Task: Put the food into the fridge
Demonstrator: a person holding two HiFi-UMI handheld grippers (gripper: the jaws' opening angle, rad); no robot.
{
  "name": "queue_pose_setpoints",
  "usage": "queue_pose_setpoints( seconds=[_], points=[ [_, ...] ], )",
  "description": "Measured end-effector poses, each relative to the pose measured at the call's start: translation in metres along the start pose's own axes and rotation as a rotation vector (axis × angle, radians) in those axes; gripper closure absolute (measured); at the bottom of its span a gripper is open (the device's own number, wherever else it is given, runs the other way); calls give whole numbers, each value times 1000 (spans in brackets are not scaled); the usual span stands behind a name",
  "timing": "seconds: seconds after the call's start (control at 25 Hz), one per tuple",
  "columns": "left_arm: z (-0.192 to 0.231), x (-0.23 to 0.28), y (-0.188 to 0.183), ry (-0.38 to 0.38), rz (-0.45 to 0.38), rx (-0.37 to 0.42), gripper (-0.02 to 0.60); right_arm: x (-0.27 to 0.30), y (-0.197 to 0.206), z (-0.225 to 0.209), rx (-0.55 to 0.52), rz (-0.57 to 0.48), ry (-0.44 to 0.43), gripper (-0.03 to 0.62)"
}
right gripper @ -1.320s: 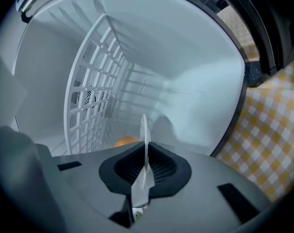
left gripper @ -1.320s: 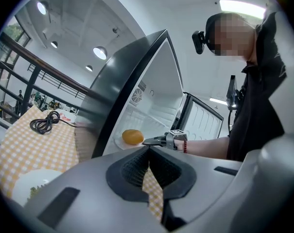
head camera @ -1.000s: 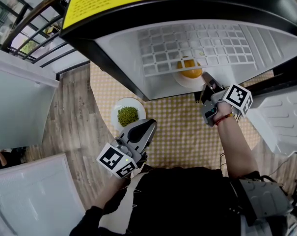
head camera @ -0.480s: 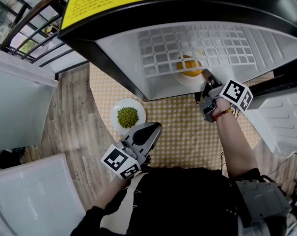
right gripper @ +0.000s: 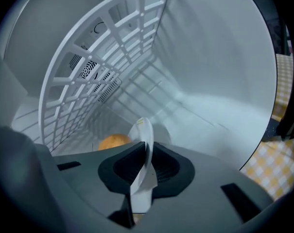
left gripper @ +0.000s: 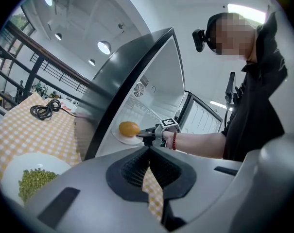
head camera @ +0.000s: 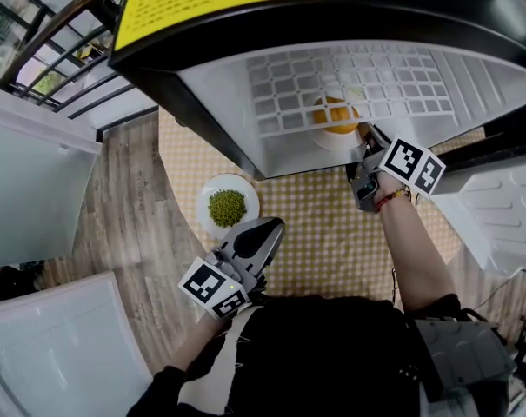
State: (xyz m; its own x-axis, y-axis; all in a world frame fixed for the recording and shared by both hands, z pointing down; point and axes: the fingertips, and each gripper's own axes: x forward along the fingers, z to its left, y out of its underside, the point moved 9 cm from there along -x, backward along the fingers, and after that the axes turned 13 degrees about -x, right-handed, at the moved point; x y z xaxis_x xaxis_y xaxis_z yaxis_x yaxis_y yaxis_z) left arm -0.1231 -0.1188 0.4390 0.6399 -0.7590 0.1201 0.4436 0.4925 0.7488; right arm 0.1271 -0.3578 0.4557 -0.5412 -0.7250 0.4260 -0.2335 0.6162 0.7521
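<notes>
An orange food item (head camera: 336, 115) lies on a white plate (head camera: 330, 139) inside the open fridge (head camera: 236, 102), under its wire shelf (head camera: 349, 81). My right gripper (head camera: 364, 139) is shut on that plate's near rim. In the right gripper view the plate rim (right gripper: 143, 144) stands edge-on between the jaws, with the orange food (right gripper: 113, 141) behind it. My left gripper (head camera: 267, 230) is shut and empty above the checkered tablecloth (head camera: 323, 224). A second white plate with green peas (head camera: 227, 207) sits on the cloth just left of it, also seen as the peas plate (left gripper: 32, 178).
Open fridge doors with white racks stand at the right (head camera: 506, 215) and left (head camera: 36, 189). The fridge's black top edge (head camera: 184, 102) juts over the table. A black cable (left gripper: 45, 110) lies on the far cloth. Wooden floor (head camera: 123, 207) shows at left.
My right gripper has pushed the plate with the orange food a little deeper into the fridge. My left gripper has drifted slightly right, still shut.
</notes>
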Motion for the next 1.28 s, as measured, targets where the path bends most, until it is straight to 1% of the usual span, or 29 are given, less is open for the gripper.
queue_pose_setpoints(
  seconds=[0.24, 0.48, 0.92, 1.28],
  points=[
    [1, -2, -1, 0, -7, 0, 568, 1, -1, 2, -94, 18, 33, 540],
    [3, -8, 1, -9, -16, -6, 568, 4, -2, 3, -126, 31, 45, 533],
    [7, -23, 3, -40, -45, -26, 568, 12, -2, 10, -257, 75, 111, 510],
    [7, -25, 3, -44, -61, -29, 568, 12, -2, 11, -302, 76, 129, 509]
  ],
)
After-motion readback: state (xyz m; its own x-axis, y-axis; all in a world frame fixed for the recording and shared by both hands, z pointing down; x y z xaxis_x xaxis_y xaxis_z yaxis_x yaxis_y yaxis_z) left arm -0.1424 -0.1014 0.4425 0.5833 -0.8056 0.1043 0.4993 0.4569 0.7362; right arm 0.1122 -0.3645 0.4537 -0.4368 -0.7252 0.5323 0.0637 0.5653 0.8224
